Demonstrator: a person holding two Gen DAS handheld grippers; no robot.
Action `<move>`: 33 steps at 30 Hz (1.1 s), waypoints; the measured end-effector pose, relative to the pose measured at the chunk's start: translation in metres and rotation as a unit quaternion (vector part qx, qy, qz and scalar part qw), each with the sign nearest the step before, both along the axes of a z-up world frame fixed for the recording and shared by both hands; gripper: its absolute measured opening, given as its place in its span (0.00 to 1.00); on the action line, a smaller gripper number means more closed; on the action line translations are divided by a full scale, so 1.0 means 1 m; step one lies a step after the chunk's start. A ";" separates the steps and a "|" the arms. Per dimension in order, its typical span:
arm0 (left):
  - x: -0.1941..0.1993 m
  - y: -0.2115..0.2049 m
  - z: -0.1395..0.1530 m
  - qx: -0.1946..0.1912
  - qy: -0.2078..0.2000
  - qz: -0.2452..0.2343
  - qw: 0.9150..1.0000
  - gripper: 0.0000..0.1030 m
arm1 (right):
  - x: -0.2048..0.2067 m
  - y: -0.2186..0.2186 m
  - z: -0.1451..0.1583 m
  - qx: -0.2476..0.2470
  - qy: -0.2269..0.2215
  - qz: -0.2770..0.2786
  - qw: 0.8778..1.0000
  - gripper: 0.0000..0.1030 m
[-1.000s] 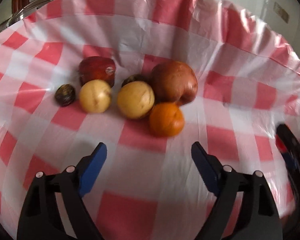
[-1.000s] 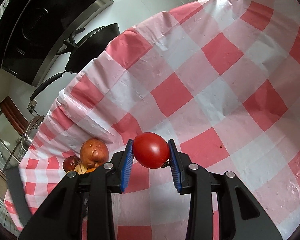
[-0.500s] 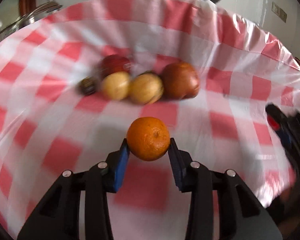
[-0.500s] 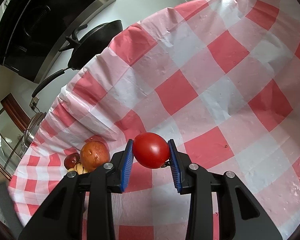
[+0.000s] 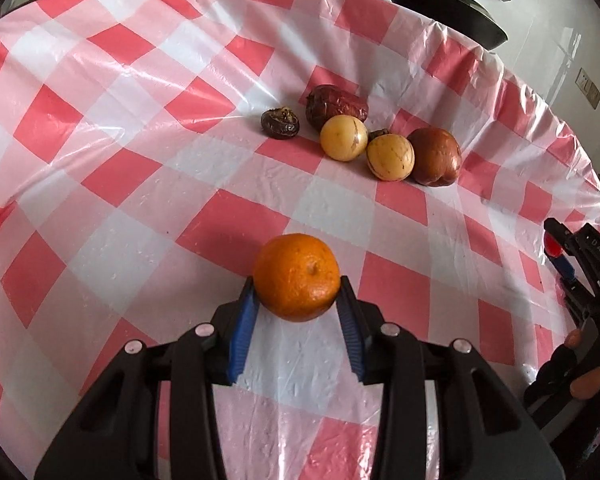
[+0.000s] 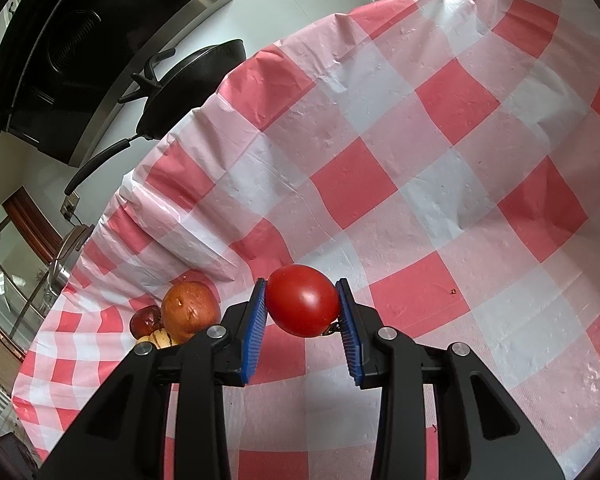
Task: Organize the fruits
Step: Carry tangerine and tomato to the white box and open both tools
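Note:
My left gripper (image 5: 297, 300) is shut on an orange (image 5: 296, 276), held above the checked tablecloth (image 5: 140, 168). Farther back lies a cluster of fruit: a reddish-brown apple (image 5: 434, 156), two yellow round fruits (image 5: 343, 137) (image 5: 389, 157), a dark red fruit (image 5: 336, 106) and a small dark brown one (image 5: 280, 123). My right gripper (image 6: 302, 304) is shut on a red tomato (image 6: 302, 300). In the right wrist view the apple (image 6: 190, 308) and its neighbours show at the lower left. The right gripper (image 5: 560, 252) with the tomato also appears at the right edge of the left wrist view.
A black wok (image 6: 196, 84) sits on the counter beyond the table's far edge, under a range hood (image 6: 80, 40). A power socket (image 5: 590, 88) is on the wall. The cloth hangs over the table's edges (image 6: 180, 216).
The left gripper closed on the orange and carried it back and to the left, away from the fruit cluster. The right gripper kept still with the tomato.

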State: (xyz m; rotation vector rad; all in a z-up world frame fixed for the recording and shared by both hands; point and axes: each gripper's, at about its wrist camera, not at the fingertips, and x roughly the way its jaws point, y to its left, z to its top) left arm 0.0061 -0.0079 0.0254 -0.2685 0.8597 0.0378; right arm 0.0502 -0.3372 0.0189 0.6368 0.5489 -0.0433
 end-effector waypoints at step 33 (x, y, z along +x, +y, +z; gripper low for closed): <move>-0.122 0.082 0.006 -0.040 -0.020 0.071 0.996 0.38 | -0.104 0.119 0.000 -0.004 0.077 0.139 0.987 0.34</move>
